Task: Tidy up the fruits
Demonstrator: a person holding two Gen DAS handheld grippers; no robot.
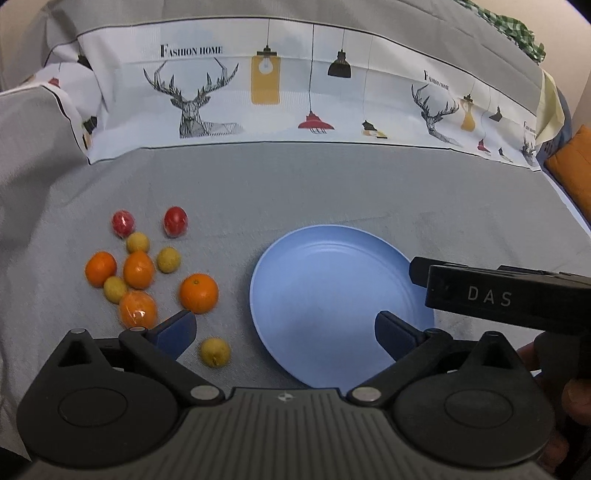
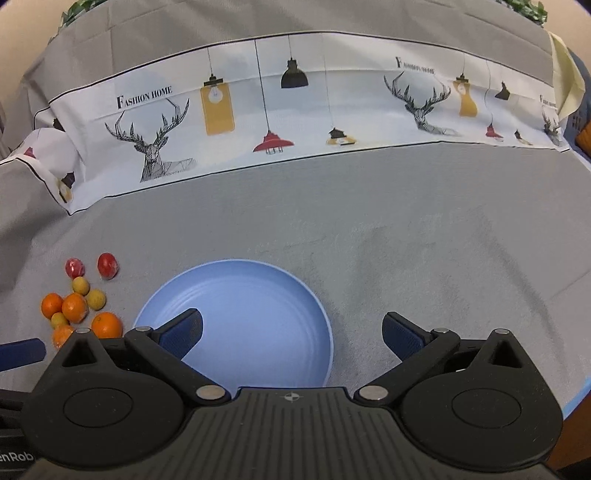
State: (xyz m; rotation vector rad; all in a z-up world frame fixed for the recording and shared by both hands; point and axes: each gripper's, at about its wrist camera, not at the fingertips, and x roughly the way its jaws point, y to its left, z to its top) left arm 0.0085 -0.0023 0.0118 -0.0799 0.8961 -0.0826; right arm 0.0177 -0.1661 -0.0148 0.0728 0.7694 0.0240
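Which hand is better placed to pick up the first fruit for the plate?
Left. The open left gripper hovers beside the fruit pile, the yellow fruit nearly between its fingers. The right gripper hangs over the plate.

- A home, by the look of it: a soft surface under a grey cloth, creased like bedding.
- Behind the cloth, a white band printed with deer heads, hanging lamps and the words "FASHION HOME".
- Right of that band, an orange cushion; above it, green checked fabric.
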